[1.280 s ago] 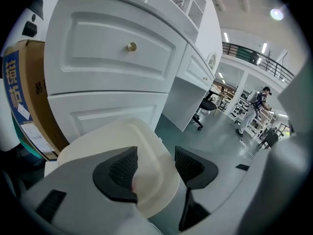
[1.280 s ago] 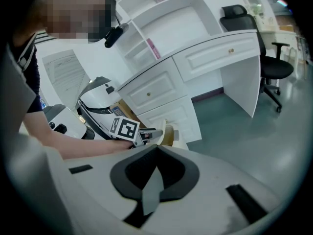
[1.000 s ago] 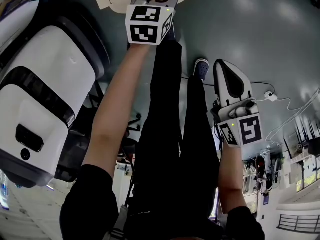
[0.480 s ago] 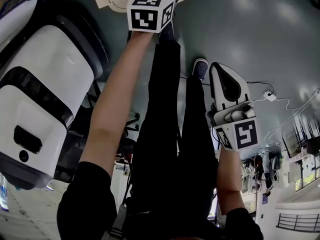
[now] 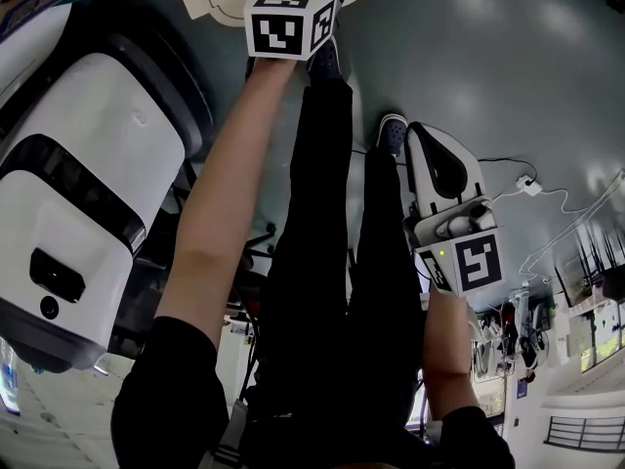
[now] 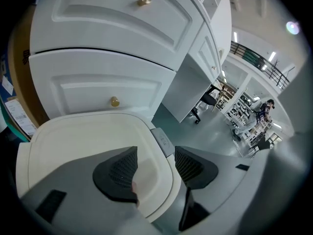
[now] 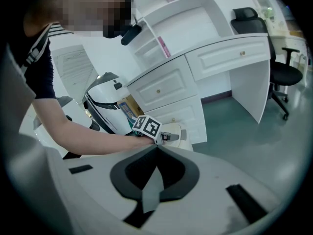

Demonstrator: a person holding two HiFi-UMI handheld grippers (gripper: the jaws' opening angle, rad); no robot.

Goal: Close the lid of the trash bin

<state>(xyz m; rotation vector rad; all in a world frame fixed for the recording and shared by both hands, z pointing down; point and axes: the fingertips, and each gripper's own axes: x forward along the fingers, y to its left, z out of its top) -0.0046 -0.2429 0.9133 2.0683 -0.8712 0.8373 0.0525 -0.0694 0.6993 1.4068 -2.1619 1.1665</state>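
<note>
Head view steeply down, both gripper views share the bin lid (image 6: 73, 141)

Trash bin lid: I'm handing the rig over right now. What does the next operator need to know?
Left tongs: open, gripping nothing, just above the cream trash bin lid, near its rim by the grey latch tab.
Right tongs: shut, empty, held well back from the lid.
The lid sits in front of the white drawer cabinet.
Done: the lid looks flat and down.
Left: I can't tell whether it is fully seated; probably press once to confirm, then pull back.
</note>
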